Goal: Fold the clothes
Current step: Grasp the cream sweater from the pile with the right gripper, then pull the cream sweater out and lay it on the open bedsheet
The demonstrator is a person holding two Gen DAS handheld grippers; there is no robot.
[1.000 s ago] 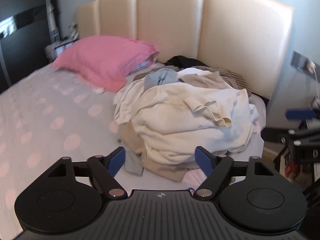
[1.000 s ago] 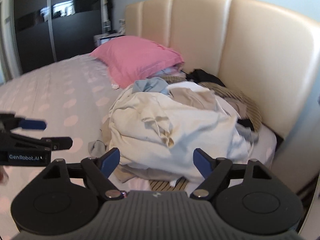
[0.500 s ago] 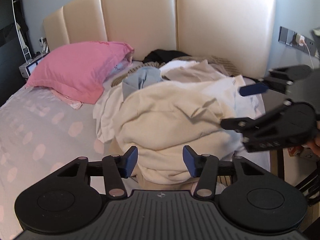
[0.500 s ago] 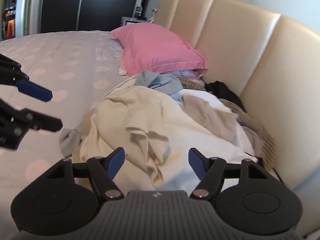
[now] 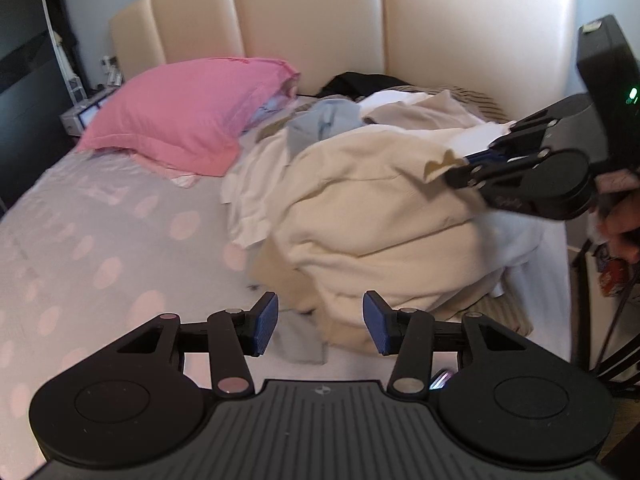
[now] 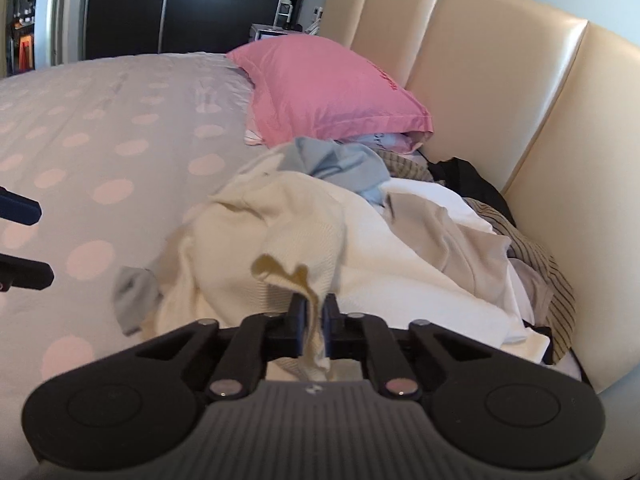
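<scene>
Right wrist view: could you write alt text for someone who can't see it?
The right hand-held gripper is shut on a fold of a cream garment atop a pile of clothes on a bed. A pink pillow lies beyond, against a padded cream headboard.

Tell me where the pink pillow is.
The pink pillow lies at the head of the bed, against the headboard, just beyond the clothes pile in the right wrist view.

One pillow [image 5: 184,120], two grippers [image 5: 320,322] [image 6: 314,320]

left gripper [image 5: 318,328]: fingers parted, nothing between; right gripper [image 6: 313,320]: fingers pinched on cloth
</scene>
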